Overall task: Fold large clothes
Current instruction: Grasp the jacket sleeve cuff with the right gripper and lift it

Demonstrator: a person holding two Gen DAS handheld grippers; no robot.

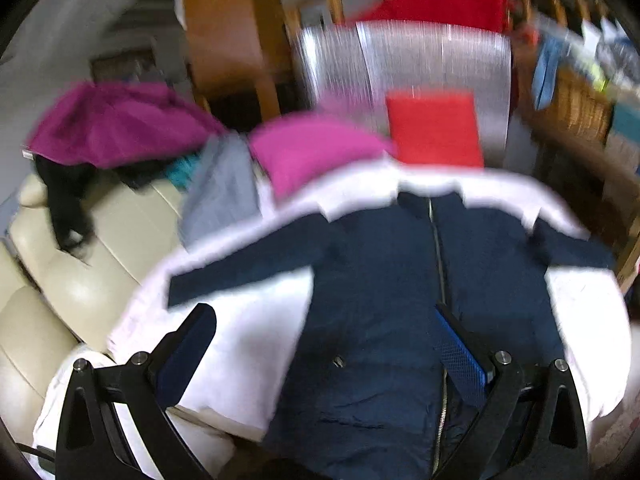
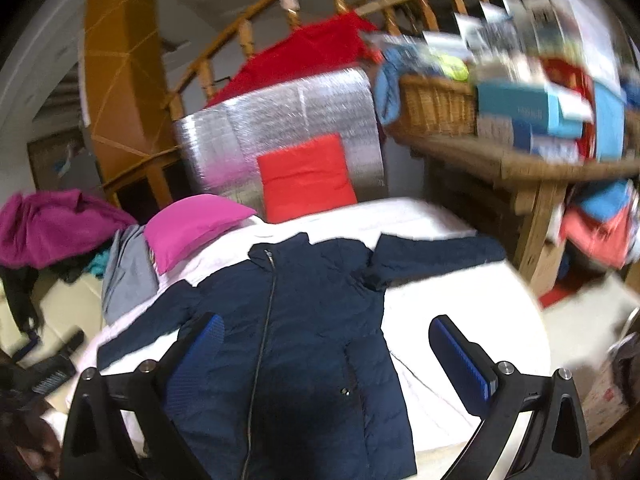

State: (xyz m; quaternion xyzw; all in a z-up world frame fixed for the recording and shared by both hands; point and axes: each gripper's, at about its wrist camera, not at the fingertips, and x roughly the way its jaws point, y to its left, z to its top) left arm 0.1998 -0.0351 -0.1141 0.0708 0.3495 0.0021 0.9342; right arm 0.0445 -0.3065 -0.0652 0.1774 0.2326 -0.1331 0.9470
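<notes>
On the white cover [image 2: 460, 300] lies one navy jacket [image 2: 304, 320] with two sleeves spread out. There are two pink or magenta things, one pillow [image 2: 192, 228] and one heap of cloth [image 2: 52, 228], one red cushion [image 2: 306, 176], one grey garment [image 2: 128, 272] and one wicker basket [image 2: 436, 110]

A navy jacket [image 2: 304, 320] with a dark zip is seen spread on a white bed cover [image 2: 460, 292]. A magenta pillow [image 2: 192, 224] and a red cushion [image 2: 306, 178] are noted, against a silver quilted panel [image 2: 280, 120]. Black frames and blue ribbed pads are shown on the left claw [image 1: 324, 344] and right claw [image 2: 326, 356].
</notes>
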